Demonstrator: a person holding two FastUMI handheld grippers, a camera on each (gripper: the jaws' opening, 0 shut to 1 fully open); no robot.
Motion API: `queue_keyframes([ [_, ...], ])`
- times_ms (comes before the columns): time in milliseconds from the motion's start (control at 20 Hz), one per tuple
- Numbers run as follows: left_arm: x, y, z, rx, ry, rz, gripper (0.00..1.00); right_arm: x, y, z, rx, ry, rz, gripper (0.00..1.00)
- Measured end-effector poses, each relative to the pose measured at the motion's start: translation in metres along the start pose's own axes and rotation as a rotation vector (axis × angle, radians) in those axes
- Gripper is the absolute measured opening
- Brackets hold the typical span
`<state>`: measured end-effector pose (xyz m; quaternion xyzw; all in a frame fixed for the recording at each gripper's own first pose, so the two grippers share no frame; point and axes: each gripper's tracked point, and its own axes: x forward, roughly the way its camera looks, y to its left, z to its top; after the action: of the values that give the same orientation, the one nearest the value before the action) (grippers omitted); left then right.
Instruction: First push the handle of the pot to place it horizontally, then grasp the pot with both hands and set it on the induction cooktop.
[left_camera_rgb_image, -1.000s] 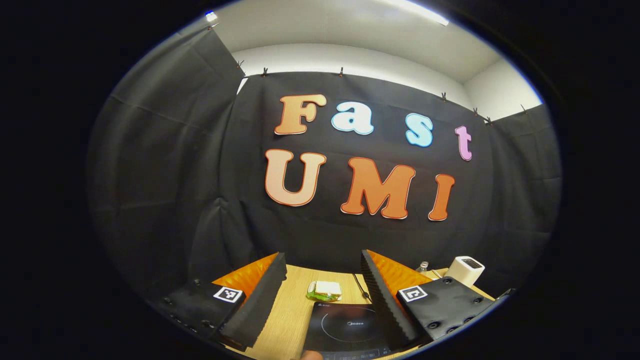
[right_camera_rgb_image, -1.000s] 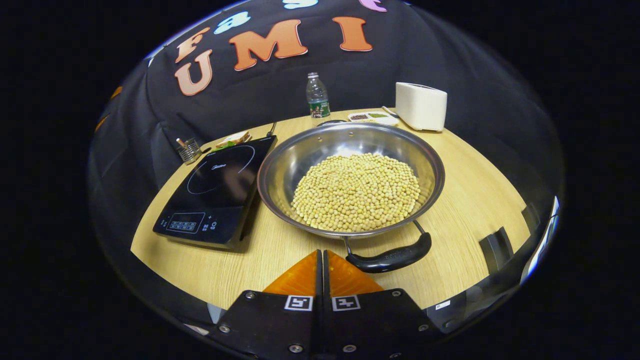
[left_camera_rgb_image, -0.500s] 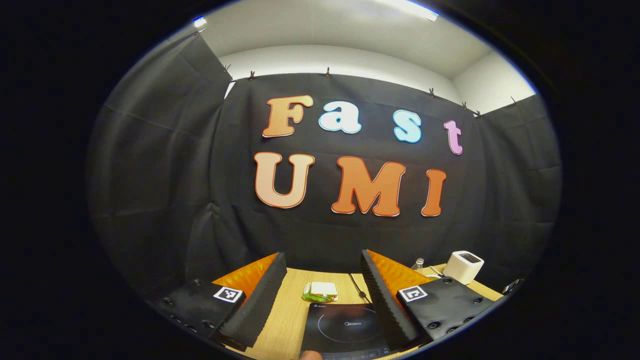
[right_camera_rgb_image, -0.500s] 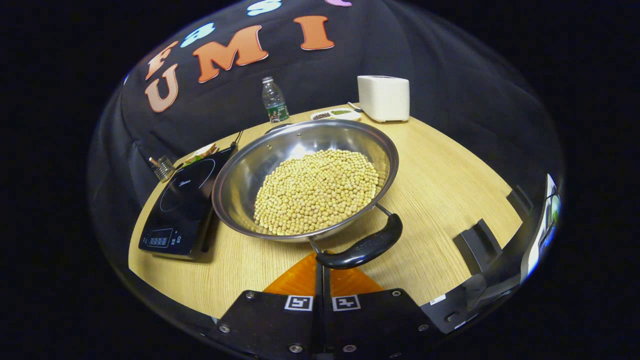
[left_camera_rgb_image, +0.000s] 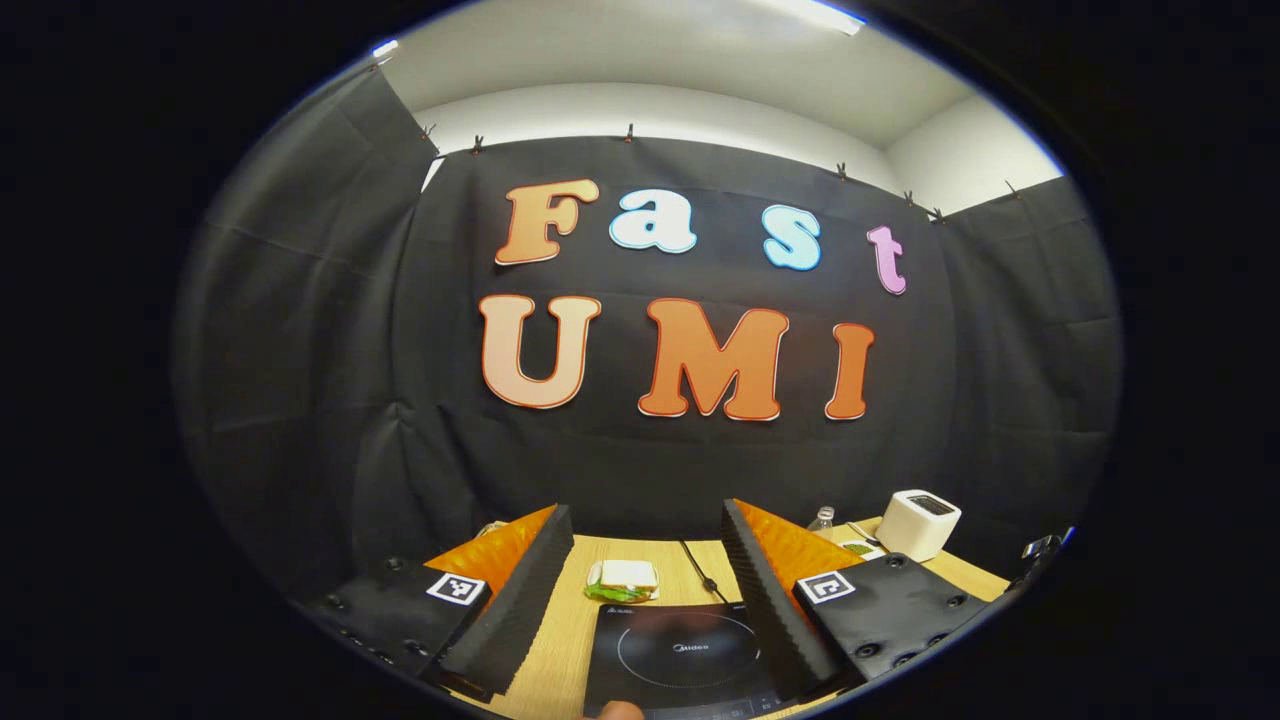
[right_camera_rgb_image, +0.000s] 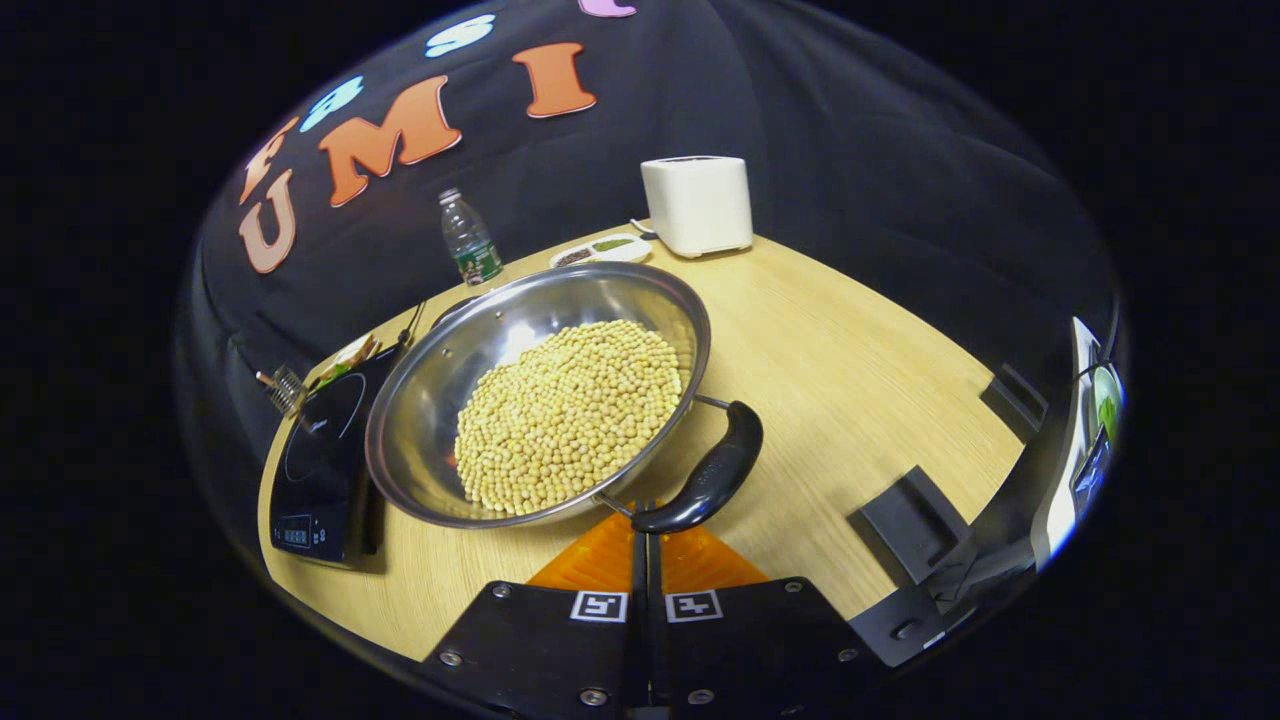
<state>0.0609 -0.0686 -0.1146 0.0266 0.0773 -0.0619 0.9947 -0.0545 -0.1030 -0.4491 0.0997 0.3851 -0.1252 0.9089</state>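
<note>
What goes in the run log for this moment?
right gripper: shut, at pot handle | left gripper: open, above induction cooktop | pot: on table

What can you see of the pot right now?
The pot is a wide, shallow, shiny metal pan heaped with pale yellow beans. It sits on the wooden table, close beside the induction cooktop, not on it. One black loop handle on wire brackets faces the shut right claw, whose tips reach its lower end.

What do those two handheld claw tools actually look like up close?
The left gripper has two wedge-shaped fingers with ridged inner faces, set on dark plates studded with screws. Each plate carries a small square black-and-white marker. The right gripper is built the same, with a marker on each plate and screws along the near edge.
</note>
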Motion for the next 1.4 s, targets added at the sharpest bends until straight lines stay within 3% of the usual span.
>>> queue_keyframes([
  [550,0.049,-0.009,-0.048,-0.001,0.087,-0.016,0.99,0.043,-0.041,0.047,0.044,-0.028,-0.093,0.00],
  [1400,0.091,-0.054,-0.092,-0.004,0.151,-0.077,0.97,0.087,-0.057,0.096,0.021,-0.037,-0.130,0.00],
])
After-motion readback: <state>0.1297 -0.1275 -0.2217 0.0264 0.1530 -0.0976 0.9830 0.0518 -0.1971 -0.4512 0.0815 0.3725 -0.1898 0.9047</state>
